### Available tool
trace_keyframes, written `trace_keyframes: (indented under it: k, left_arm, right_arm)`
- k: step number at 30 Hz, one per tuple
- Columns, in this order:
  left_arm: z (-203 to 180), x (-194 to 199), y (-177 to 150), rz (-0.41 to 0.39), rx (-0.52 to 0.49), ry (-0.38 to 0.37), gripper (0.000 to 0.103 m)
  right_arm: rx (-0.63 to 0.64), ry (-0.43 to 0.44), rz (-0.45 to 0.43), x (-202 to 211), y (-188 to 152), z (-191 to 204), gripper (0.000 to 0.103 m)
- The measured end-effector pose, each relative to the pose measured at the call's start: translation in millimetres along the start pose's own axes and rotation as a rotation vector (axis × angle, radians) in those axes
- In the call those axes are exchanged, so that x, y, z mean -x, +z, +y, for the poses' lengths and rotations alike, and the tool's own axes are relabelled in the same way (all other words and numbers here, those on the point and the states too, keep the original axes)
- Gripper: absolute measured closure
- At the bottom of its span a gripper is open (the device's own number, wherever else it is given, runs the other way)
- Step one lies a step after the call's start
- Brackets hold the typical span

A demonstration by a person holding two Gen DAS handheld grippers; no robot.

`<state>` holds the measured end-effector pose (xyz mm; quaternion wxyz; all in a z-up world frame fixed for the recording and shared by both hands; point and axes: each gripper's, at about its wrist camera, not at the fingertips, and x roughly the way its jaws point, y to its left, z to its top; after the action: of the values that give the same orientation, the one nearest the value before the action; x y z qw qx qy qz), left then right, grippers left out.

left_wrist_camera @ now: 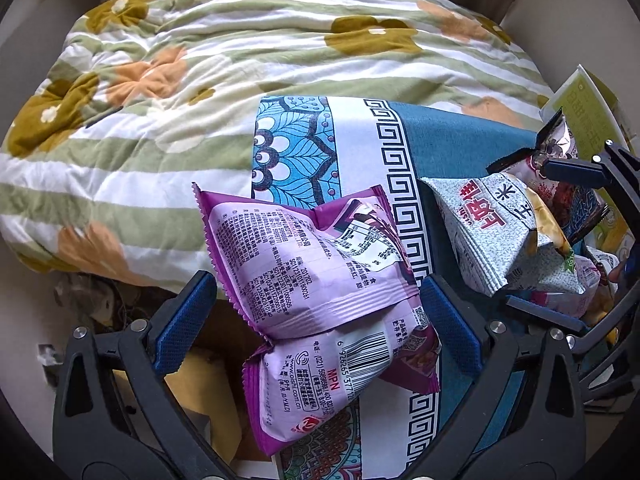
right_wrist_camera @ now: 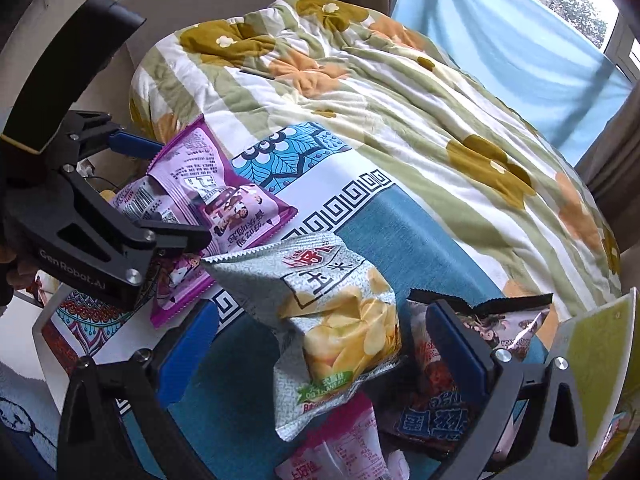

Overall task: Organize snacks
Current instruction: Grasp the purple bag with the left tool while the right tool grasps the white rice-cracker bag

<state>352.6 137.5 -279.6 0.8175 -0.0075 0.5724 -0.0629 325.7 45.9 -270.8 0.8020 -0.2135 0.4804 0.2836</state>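
Note:
A purple snack bag stands between the wide-apart fingers of my left gripper; the blue pads do not press it. It also shows in the right wrist view, with the left gripper around it. A grey-green chip bag stands between the open fingers of my right gripper, untouched by the pads. In the left wrist view the chip bag sits with the right gripper around it. A dark snack bag lies beside the right finger.
The snacks rest on a blue patterned cloth over a table beside a bed with a flowered quilt. A pink bag lies under the chip bag. A yellow-green box stands at the right. A cardboard box sits below left.

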Motion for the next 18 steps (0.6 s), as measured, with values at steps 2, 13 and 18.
trace_keyframes:
  k: [2,13,18]
  left_arm:
    - [0.0,-3.8,0.8,0.010,0.000,-0.009,0.018]
    - [-5.5,-1.9,0.4,0.007,-0.024,0.017,0.034]
    - [-4.9,4.6,-1.5,-0.003,-0.019,0.029,0.034]
  right_arm:
    - [0.009,0.010,0.017,-7.4,1.0,-1.2,0.000]
    - [-0.002,0.075,0.069,-35.5,4.1,-6.7,0.000]
    - [-0.008,0.094,0.078,-41.3,5.1,-7.2,0.000]
